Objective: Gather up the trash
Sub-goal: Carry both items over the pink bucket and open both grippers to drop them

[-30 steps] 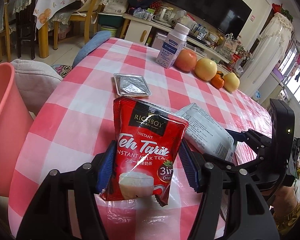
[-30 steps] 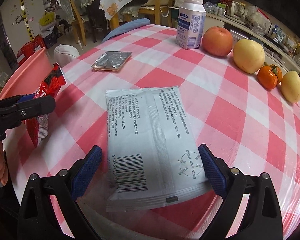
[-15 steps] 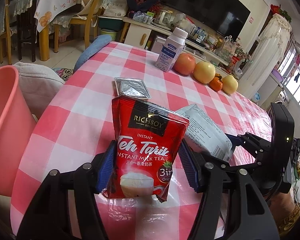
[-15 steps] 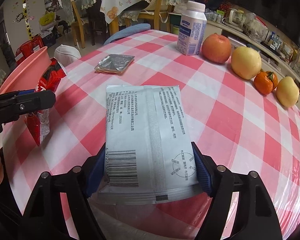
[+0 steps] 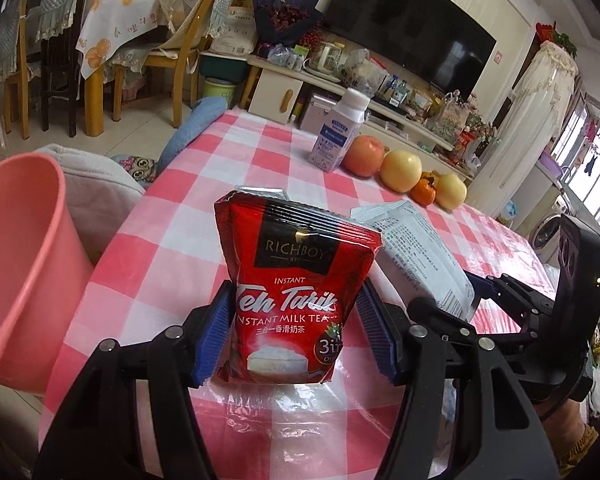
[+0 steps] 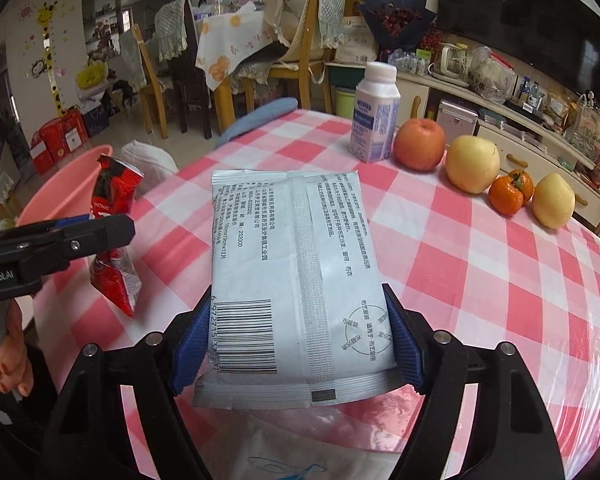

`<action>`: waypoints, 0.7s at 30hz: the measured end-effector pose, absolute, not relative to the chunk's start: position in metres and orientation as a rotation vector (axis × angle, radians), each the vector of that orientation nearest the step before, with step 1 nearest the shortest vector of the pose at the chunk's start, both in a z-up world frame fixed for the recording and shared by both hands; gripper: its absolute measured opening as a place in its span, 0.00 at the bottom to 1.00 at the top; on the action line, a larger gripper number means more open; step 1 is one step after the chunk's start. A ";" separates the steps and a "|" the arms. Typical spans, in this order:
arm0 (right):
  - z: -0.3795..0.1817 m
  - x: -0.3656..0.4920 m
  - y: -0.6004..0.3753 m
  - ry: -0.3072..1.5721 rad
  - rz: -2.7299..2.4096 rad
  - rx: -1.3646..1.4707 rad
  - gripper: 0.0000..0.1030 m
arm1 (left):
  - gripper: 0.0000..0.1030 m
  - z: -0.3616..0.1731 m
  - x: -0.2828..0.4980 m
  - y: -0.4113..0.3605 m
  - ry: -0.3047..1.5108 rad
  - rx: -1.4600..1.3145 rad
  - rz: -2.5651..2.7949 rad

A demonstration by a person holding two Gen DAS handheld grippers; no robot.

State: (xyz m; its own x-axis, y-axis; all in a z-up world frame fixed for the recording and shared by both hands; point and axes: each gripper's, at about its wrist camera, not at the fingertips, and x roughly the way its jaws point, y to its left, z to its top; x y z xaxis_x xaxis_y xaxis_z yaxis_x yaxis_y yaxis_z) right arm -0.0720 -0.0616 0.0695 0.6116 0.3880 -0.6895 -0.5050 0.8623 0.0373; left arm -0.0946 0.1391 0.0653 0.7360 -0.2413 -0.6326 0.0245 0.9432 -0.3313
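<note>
A: How many pieces of trash do you count?

B: 3. 1 red milk-tea sachet, 1 white packet with a barcode, and 1 silver foil wrapper, of which only the far edge shows behind the sachet.

A: And the tongs?

B: 2. The left gripper is clenched on the lower part of the red milk-tea sachet, which stands upright between its blue pads, lifted above the table. The right gripper is clamped on the barcode end of the white packet, pads pressing both long edges; the packet is tilted up off the cloth.

A: Where do they sit relative to each other?

B: The sachet is to the left of the packet, near the table's left edge, just beside the pink bucket. 1 bucket only, standing off the table on that side.

A: Anything else on top?

B: 1 white bottle with a blue label, upright at the far side, then 4 fruits in a row to its right: 1 red apple, 1 yellow apple, 1 orange persimmon, 1 yellow pear.

A: The surface and room?

B: A pink-and-white checked cloth under clear plastic. Behind it, wooden chairs, a second covered table, a TV over a cluttered low cabinet, and a tiled floor.
</note>
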 end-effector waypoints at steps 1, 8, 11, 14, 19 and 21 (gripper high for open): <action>0.073 -0.074 -0.060 0.748 0.523 -0.160 0.75 | 0.61 0.069 -0.096 0.142 0.722 -0.317 -0.149; 0.104 -0.092 -0.028 0.697 0.591 -0.147 0.75 | 0.61 0.097 -0.114 0.174 0.641 -0.341 -0.101; 0.118 -0.101 -0.004 0.671 0.638 -0.161 0.75 | 0.61 0.108 -0.125 0.199 0.611 -0.359 -0.048; 0.133 -0.110 0.025 0.649 0.692 -0.174 0.75 | 0.61 0.118 -0.138 0.229 0.576 -0.388 0.022; 0.153 -0.121 0.084 0.614 0.788 -0.208 0.75 | 0.61 0.123 -0.155 0.284 0.547 -0.436 0.154; 0.158 -0.124 0.110 0.607 0.823 -0.226 0.75 | 0.61 0.121 -0.158 0.302 0.550 -0.449 0.195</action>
State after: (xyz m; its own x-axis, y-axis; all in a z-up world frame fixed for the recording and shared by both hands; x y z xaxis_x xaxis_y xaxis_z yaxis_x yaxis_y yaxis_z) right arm -0.1242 0.1102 0.1580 0.5232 0.6180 -0.5868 -0.7429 0.6681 0.0412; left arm -0.1576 0.3023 0.1215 0.8374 0.0601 -0.5433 -0.2959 0.8856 -0.3581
